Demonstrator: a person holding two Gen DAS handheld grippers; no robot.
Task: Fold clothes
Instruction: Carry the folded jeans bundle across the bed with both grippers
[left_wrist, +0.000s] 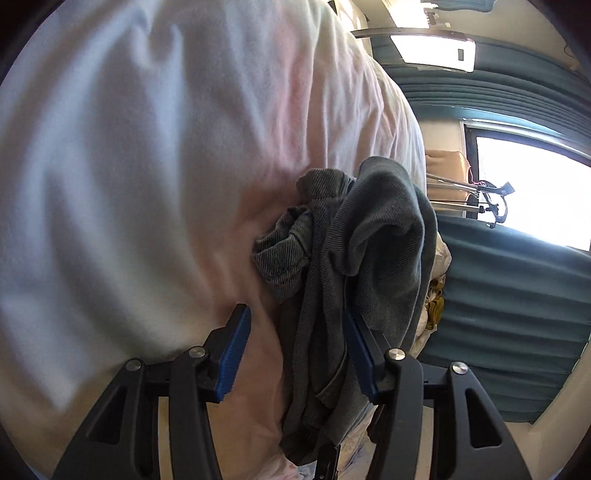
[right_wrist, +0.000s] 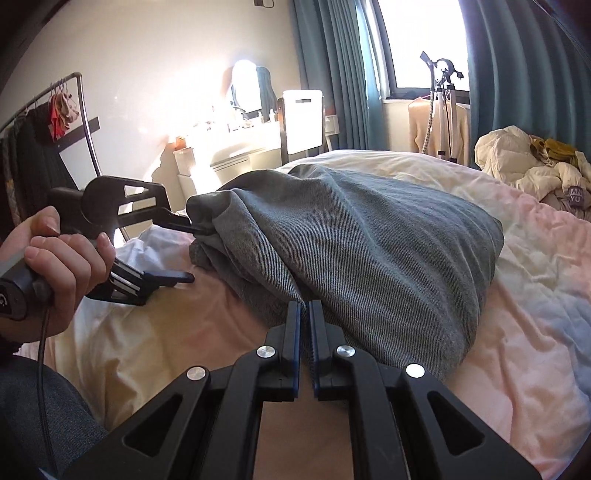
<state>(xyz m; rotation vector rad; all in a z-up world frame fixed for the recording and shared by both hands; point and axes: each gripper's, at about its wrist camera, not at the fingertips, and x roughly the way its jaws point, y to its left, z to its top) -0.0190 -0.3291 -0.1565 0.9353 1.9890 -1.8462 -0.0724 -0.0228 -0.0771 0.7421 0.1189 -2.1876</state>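
Observation:
A grey twill garment (right_wrist: 369, 251) lies bunched on the pink and white duvet (right_wrist: 535, 295). My right gripper (right_wrist: 304, 314) is shut on its near edge, with cloth pinched between the blue pads. At the left of the right wrist view a hand holds my left gripper (right_wrist: 186, 253) with its jaws apart: the upper finger sits at the garment's folded corner and the lower finger is clear of the cloth. In the left wrist view the left gripper (left_wrist: 295, 332) stands open, and the grey garment (left_wrist: 362, 240) hangs between the pads against the right-hand one.
A heap of cream and mustard clothes (right_wrist: 524, 162) sits at the bed's far right. A clothes rack (right_wrist: 55, 122) stands at the left. A dressing table (right_wrist: 240, 140), teal curtains (right_wrist: 332, 74) and a garment steamer with a sweater (right_wrist: 439, 122) lie beyond the bed.

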